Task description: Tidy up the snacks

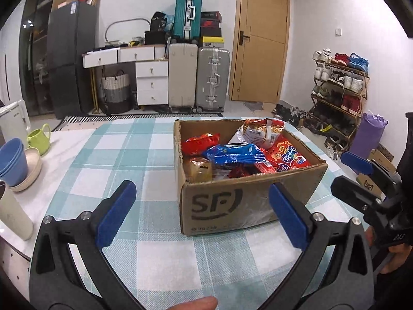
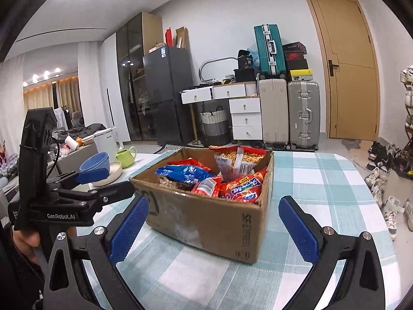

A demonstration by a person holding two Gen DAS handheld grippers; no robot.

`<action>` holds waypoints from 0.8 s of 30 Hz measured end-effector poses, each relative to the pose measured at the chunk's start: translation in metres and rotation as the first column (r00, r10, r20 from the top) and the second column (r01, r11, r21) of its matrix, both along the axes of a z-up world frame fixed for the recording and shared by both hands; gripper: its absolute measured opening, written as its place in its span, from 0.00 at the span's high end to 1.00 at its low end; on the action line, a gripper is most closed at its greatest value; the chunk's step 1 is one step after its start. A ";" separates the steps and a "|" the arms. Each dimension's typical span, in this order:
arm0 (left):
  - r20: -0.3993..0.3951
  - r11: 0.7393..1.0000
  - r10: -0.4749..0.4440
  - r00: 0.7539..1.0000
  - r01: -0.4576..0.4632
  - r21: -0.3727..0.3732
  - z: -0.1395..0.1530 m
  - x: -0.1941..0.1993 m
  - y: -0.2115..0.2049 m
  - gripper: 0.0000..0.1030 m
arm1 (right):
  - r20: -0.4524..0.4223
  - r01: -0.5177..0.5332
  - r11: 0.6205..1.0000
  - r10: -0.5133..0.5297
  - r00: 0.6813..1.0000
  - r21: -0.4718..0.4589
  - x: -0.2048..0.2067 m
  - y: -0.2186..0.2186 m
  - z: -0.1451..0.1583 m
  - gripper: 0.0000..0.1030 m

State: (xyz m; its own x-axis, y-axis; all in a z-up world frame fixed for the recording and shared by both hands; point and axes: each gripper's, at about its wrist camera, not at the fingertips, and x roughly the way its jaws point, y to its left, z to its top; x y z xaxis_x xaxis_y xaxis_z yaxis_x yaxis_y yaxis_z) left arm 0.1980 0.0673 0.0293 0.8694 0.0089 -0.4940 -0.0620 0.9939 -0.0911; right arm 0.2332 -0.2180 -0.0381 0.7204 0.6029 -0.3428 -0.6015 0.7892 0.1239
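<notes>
An open cardboard box (image 1: 219, 206) (image 2: 206, 219) stands on the checked tablecloth, filled with snack packets. Among them are a blue packet (image 1: 237, 155) (image 2: 184, 171), red packets (image 1: 198, 143) (image 2: 242, 188) and a bag of noodle sticks (image 1: 263, 131) (image 2: 238, 161). My left gripper (image 1: 204, 214) is open, near the box's front face, with nothing between its blue pads. My right gripper (image 2: 214, 230) is open too, its fingers wide before the box's near corner, and it holds nothing. Each gripper shows at the edge of the other's view: right gripper (image 1: 361, 178), left gripper (image 2: 100, 183).
Stacked blue bowls (image 1: 13, 162), a green mug (image 1: 38, 137), a white kettle (image 1: 13, 121) and a cream tumbler (image 1: 13, 211) stand at the table's left edge. Suitcases, a drawer unit, a fridge, a door and a shoe rack (image 1: 338, 95) are beyond the table.
</notes>
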 end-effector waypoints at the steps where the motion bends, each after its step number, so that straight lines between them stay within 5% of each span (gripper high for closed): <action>1: 0.009 1.000 0.007 1.000 -0.007 -0.001 -0.001 -0.005 0.000 0.01 | 0.007 0.002 1.000 -0.002 1.000 -0.002 -0.003 -0.001 -0.001 0.01; 24: 0.090 1.000 0.020 0.996 -0.021 0.005 -0.032 -0.046 -0.001 0.01 | 0.061 0.021 0.999 -0.020 0.998 -0.024 -0.015 -0.004 -0.015 0.01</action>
